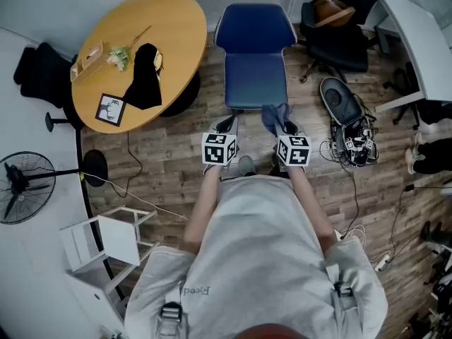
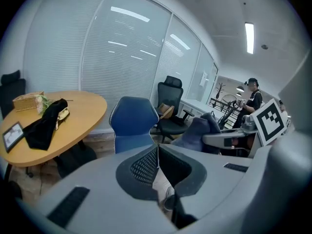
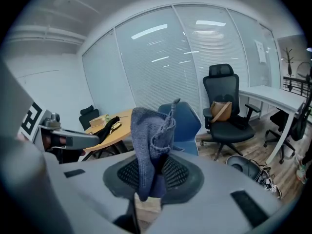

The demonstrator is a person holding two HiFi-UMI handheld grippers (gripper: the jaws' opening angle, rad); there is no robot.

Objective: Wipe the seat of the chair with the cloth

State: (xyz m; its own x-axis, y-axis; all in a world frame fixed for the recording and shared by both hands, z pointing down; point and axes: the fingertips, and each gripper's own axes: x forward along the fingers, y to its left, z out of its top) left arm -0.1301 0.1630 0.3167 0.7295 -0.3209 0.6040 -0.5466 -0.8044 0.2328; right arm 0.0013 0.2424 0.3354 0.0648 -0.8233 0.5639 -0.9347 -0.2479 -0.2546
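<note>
While our right gripper (image 1: 287, 130) pinches the cloth (image 3: 148, 135) just short of the chair (image 1: 256, 76), left gripper (image 1: 227, 125) closed on nothing, we judge the seat unwiped, all wiping ahead.

An office: a black mesh swivel chair (image 3: 222, 89) on castors, a long white desk (image 1: 417, 41), a round wooden worktop (image 1: 162, 34), glazed partition walls with white blinds (image 2: 122, 67), a ceiling strip light (image 2: 249, 37).

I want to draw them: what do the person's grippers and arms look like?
The left gripper and right gripper are grey with dark dotted pads, each carrying a white cube of black square markers. The sleeves are light grey.
</note>
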